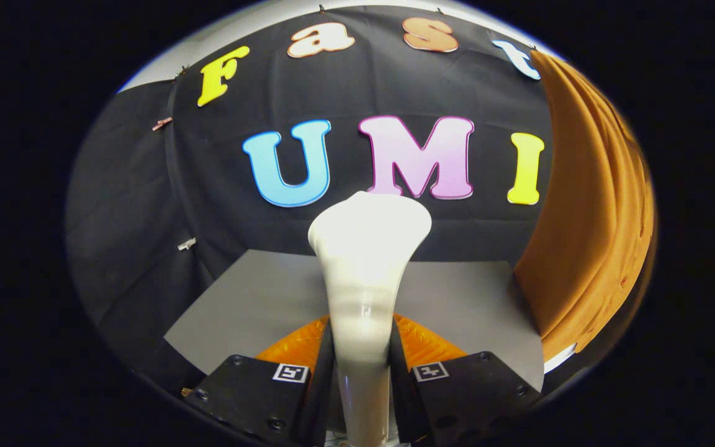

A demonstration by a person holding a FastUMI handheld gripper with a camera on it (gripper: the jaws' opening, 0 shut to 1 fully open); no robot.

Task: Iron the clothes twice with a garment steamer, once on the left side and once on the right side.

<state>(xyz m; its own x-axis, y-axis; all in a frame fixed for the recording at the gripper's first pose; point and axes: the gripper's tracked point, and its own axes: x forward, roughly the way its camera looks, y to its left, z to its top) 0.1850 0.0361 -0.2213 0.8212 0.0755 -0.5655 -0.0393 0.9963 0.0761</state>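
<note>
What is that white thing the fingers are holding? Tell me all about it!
It looks like the steamer, going by the task: a smooth, glossy, cream-white thing that looks like plastic. It has a slim handle that widens into a broad, rounded head at the top. It stands upright, clamped between the two fingers of the gripper, which press on its handle from both sides. Beyond it lie a grey table and an orange cloth hanging to one side.

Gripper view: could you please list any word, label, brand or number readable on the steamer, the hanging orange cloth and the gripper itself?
Garment steamer, held between the fingers of the gripper, which is shut on it: no text visible.
Orange cloth: no text visible.
Left finger marker and right finger marker: square coded patterns, no letters or numbers to read.
</note>
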